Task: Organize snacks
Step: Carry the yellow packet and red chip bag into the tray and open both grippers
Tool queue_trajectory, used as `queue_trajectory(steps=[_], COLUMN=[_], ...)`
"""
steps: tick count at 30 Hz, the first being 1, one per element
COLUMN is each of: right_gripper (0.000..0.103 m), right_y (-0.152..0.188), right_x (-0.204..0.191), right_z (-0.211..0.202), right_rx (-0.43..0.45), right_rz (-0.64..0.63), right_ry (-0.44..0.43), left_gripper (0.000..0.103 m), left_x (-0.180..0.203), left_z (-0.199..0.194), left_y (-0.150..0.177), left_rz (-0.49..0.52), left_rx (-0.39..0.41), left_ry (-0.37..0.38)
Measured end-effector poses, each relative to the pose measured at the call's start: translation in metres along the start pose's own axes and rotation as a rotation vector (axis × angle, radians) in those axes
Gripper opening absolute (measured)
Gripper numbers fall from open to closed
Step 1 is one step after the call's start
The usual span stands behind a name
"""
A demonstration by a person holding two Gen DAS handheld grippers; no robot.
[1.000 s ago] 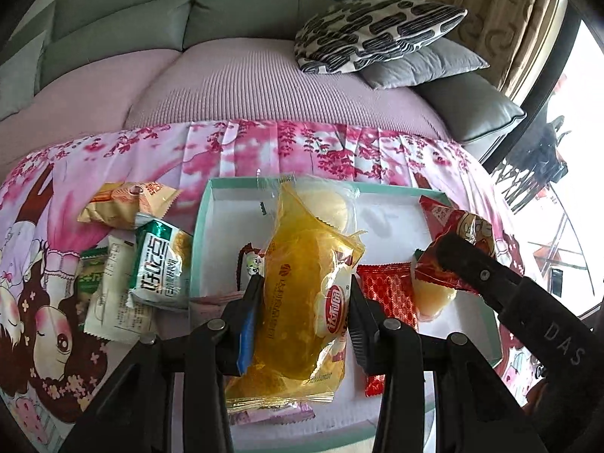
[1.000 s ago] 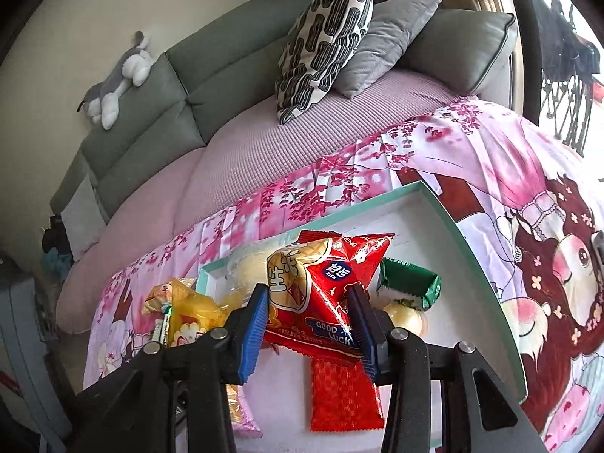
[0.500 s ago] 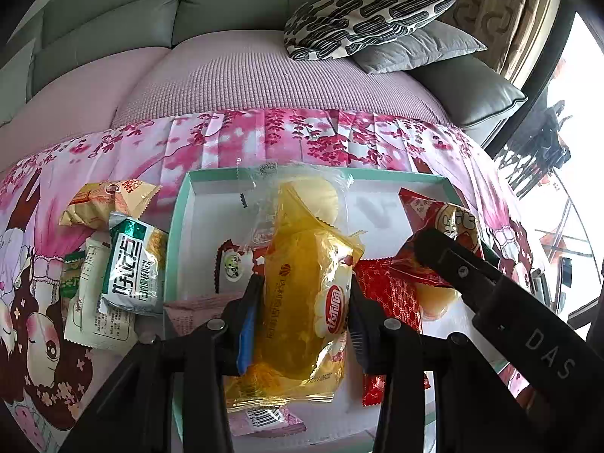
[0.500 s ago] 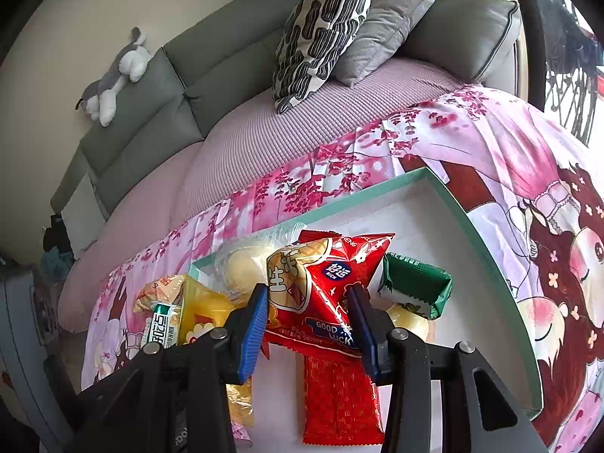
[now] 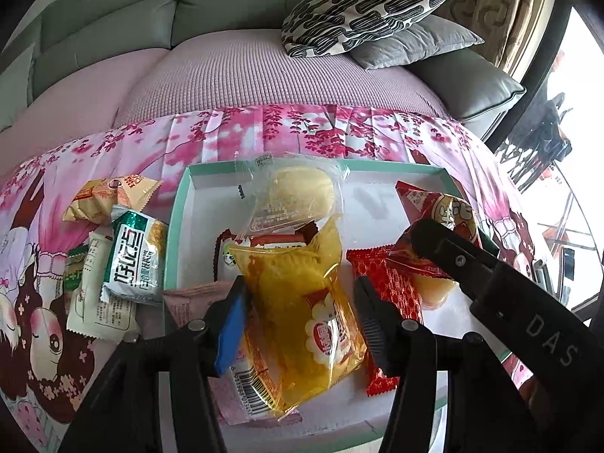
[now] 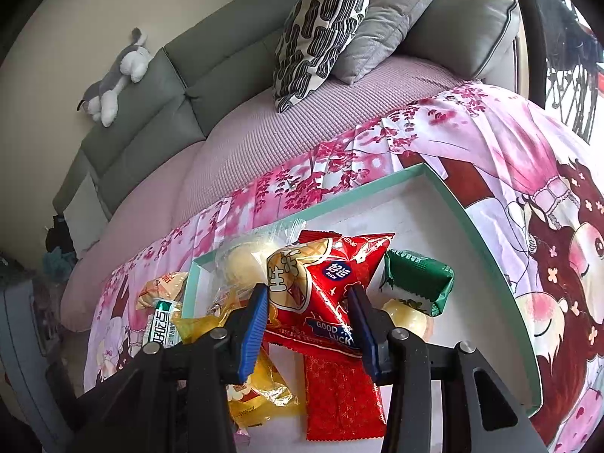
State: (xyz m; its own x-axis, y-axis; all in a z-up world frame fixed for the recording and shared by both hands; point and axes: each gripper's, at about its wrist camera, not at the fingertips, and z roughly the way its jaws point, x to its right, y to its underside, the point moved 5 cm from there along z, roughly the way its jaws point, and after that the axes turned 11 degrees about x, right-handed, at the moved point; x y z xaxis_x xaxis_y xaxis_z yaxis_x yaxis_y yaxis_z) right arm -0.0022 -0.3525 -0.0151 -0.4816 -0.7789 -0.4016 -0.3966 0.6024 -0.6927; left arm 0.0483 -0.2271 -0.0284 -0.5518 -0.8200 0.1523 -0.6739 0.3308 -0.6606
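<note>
A teal-rimmed white tray lies on a pink cartoon-print cloth. In the left wrist view my left gripper hangs over the tray with its jaws opening. A yellow snack bag lies between them on other packets, and the pads no longer squeeze it. My right gripper is shut on a red snack bag above the tray's middle. One of its black fingers shows in the left wrist view. A clear-wrapped pale cake, a flat red packet and a green packet lie in the tray.
Left of the tray lie a green-and-white packet, an orange packet and a white packet. Behind the cloth is a grey sofa with a patterned pillow and a plush toy. The tray's right part is bare.
The left jaws have spread apart and let go of the yellow bag, which has sagged onto the packets in the tray. The right gripper still holds the red bag in the same place.
</note>
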Motion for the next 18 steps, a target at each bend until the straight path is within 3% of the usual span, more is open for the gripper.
queue_trajectory(steps=[11, 18], right_gripper=[0.050, 0.060], right_y=[0.000, 0.002], right_x=[0.003, -0.001], right_z=[-0.004, -0.007], right_rx=[-0.010, -0.026], right_rz=[-0.002, -0.046], right_ry=[0.009, 0.025], left_gripper=[0.060, 0.060], left_x=[-0.008, -0.035], left_z=[-0.016, -0.023], left_y=[-0.005, -0.006], left_rz=[-0.018, -0.061], left_rx=[0.032, 0.036], left_ry=[-0.027, -0.127])
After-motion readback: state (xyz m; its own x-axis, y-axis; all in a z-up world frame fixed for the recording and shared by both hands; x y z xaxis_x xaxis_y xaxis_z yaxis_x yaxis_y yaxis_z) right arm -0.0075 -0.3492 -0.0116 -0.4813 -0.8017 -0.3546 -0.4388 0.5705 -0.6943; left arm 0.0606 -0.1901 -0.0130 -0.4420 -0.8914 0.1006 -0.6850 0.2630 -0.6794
